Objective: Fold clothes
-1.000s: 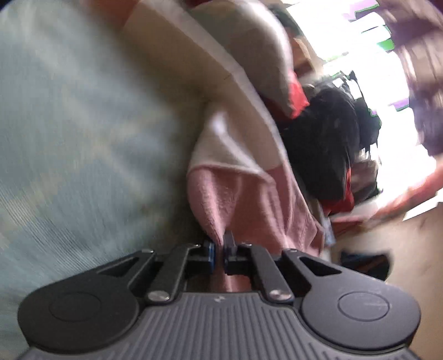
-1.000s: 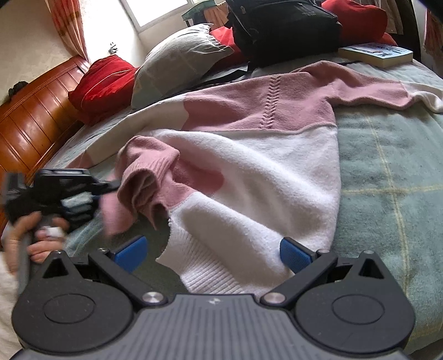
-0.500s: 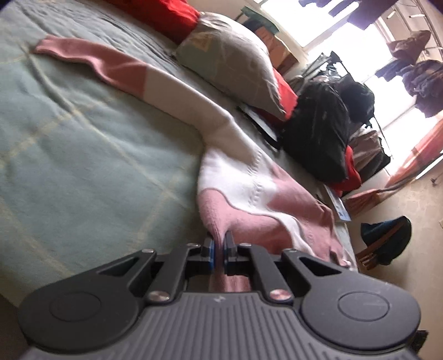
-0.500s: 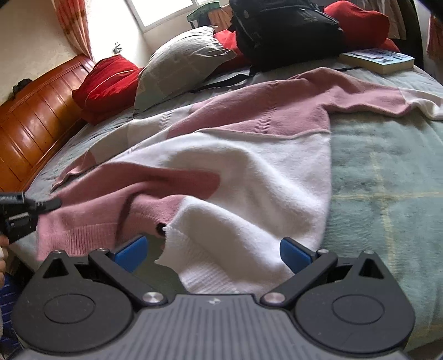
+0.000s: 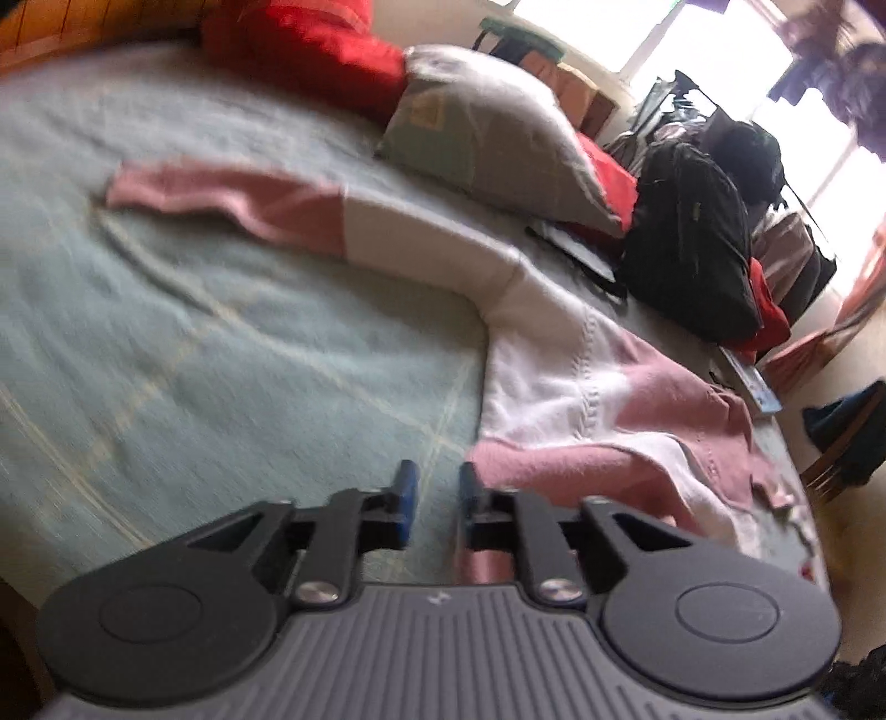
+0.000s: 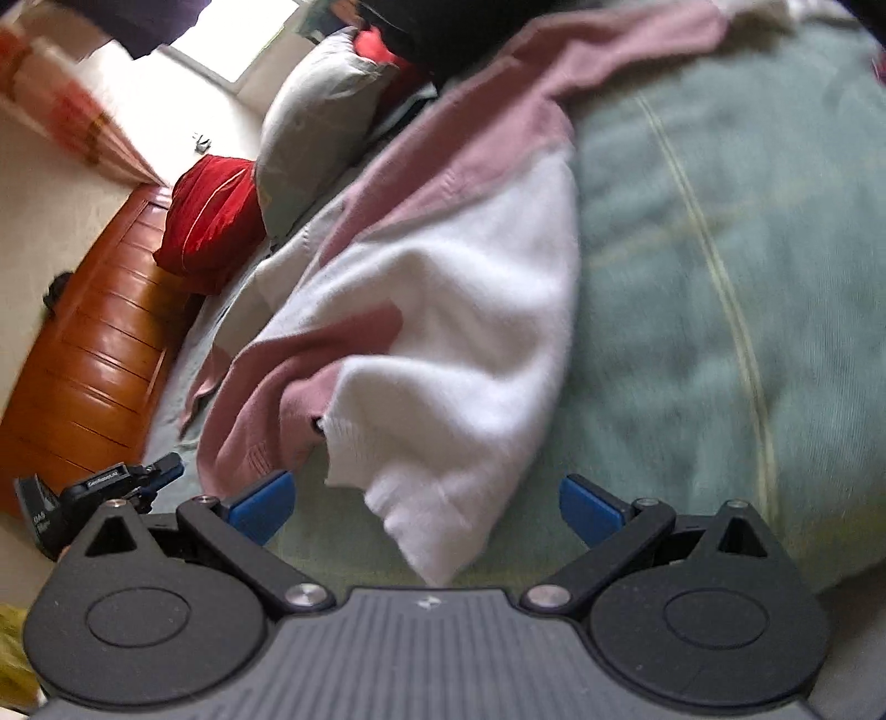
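Both views are smeared with motion blur, so the knit of the sweater (image 5: 581, 382) is mush. In the left wrist view its hem slips under the right finger (image 5: 470, 501) and I can't tell if it touches the pad. Far past the fingers, the book (image 5: 756, 382) cover is unreadable, and the pile by the window (image 5: 720, 111) is blown out. In the right wrist view the sweater's far sleeve (image 6: 692, 22) runs off the top edge, and the backpack (image 6: 443, 27) beyond the fingers is cut off too.
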`<state>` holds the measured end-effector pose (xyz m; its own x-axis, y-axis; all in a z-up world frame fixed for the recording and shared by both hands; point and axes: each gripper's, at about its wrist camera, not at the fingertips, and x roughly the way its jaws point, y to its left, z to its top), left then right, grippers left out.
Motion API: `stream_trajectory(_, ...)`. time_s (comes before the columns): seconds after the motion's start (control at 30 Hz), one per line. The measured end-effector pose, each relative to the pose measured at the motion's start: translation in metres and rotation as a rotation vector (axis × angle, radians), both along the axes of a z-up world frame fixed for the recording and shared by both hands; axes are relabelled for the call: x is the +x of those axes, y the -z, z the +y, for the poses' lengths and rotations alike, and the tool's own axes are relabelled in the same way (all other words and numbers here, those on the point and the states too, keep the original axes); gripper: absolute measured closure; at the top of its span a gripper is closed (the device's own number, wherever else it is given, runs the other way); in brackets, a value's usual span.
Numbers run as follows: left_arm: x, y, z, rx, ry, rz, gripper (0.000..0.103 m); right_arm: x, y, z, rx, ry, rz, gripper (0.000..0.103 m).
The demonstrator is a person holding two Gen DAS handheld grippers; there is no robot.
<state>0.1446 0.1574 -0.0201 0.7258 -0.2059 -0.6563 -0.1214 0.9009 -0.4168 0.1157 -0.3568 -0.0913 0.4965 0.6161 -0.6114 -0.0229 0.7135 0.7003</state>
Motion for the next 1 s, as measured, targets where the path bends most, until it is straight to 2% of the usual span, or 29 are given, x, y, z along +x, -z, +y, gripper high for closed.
stream_trajectory(0.13,-0.007,-0.017,-0.020,0.061,0.070,-0.062,0.067,0.008,0.021,0.000,0.073,0.036,-0.001,0.000)
stream_trajectory(0.3,-0.007,-0.021,-0.058,0.065,0.167,-0.100,0.065,0.022,0.031,0.003,0.202,0.092,-0.075,0.000)
stream_trajectory(0.4,-0.007,-0.018,-0.075,0.047,0.211,-0.097,0.065,0.023,0.039,0.006,0.286,0.093,-0.093,0.000)
stream_trajectory(0.53,-0.012,-0.009,-0.088,0.038,0.262,-0.094,0.063,0.003,0.049,0.005,0.412,0.066,-0.081,0.000)
stream_trajectory(0.67,-0.011,-0.002,-0.097,0.034,0.269,-0.078,0.062,0.009,0.062,0.001,0.503,0.124,-0.116,0.000)
stream_trajectory(0.73,-0.011,-0.001,-0.101,0.020,0.274,-0.074,0.062,0.018,0.065,0.002,0.516,0.147,-0.130,0.002)
stream_trajectory(0.83,-0.016,-0.001,-0.105,0.003,0.283,-0.090,0.061,0.019,0.071,0.003,0.493,0.166,-0.115,0.019)
stream_trajectory(0.93,-0.020,0.000,-0.107,0.006,0.294,-0.093,0.061,0.020,0.082,0.002,0.485,0.171,-0.074,0.020)
stream_trajectory(0.97,-0.020,0.001,-0.109,0.015,0.302,-0.092,0.061,0.020,0.086,0.002,0.482,0.173,-0.060,0.024)
stream_trajectory(1.0,-0.021,0.003,-0.111,0.029,0.311,-0.090,0.061,0.021,0.089,0.002,0.480,0.174,-0.047,0.039)
